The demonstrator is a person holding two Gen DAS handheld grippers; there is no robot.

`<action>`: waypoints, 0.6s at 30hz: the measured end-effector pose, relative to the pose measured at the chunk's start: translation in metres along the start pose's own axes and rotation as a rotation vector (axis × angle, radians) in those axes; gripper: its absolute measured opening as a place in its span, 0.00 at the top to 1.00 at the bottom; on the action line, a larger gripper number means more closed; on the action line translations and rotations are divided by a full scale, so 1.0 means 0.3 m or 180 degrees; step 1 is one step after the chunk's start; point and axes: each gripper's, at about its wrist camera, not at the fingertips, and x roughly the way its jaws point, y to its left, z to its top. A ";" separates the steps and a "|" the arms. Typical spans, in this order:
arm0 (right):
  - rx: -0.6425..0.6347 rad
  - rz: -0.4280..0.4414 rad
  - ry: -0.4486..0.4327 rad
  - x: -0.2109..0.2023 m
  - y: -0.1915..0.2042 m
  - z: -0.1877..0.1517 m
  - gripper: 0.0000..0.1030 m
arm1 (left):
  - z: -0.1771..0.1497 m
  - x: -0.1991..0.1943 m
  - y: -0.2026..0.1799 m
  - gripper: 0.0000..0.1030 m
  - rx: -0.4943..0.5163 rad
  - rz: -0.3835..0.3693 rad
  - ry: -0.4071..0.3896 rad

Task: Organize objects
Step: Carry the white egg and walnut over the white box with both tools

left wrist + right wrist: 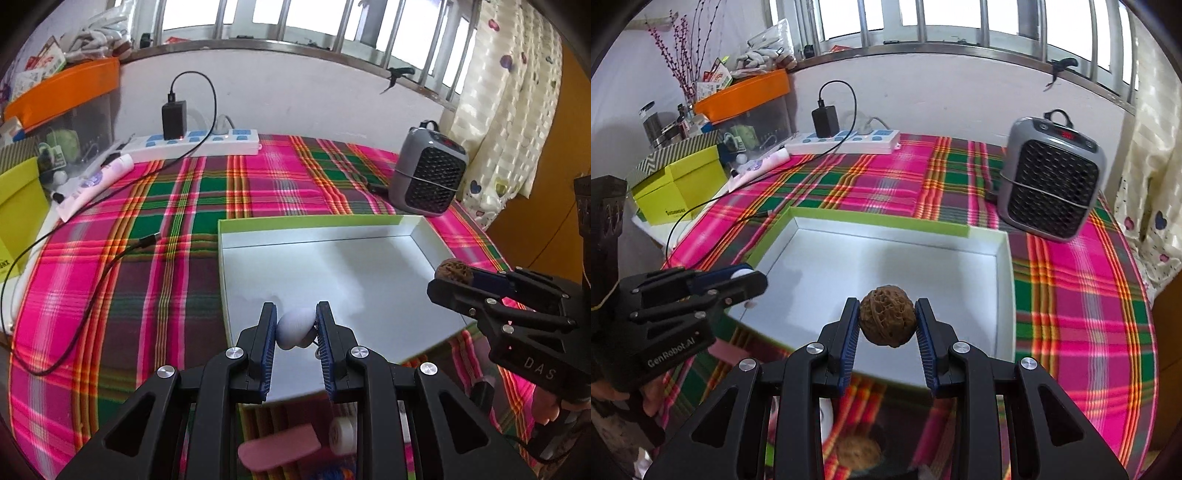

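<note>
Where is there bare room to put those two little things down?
The white box is bare inside. The checked cloth is open between the box, the black cable and the power strip. It is crowded at the near edge under the grippers and along the left side by the tube.

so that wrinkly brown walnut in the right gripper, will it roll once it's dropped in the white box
Probably yes. The walnut is close to round and the box has a flat, smooth-looking floor, so it may wander until it meets a wall. Its deeply ridged shell likely damps rolling a little and gives the right gripper good purchase. It looks hard, so not crush-prone.
</note>
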 end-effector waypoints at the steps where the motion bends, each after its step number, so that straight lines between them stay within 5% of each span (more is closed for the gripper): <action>1: -0.0010 0.0010 0.0015 0.010 0.003 0.010 0.69 | 0.008 0.011 0.000 0.81 0.0020 -0.0006 0.0010; 18: 0.0086 0.0001 0.0350 0.190 0.005 0.130 0.69 | 0.129 0.168 0.023 0.81 0.0123 0.0096 0.0173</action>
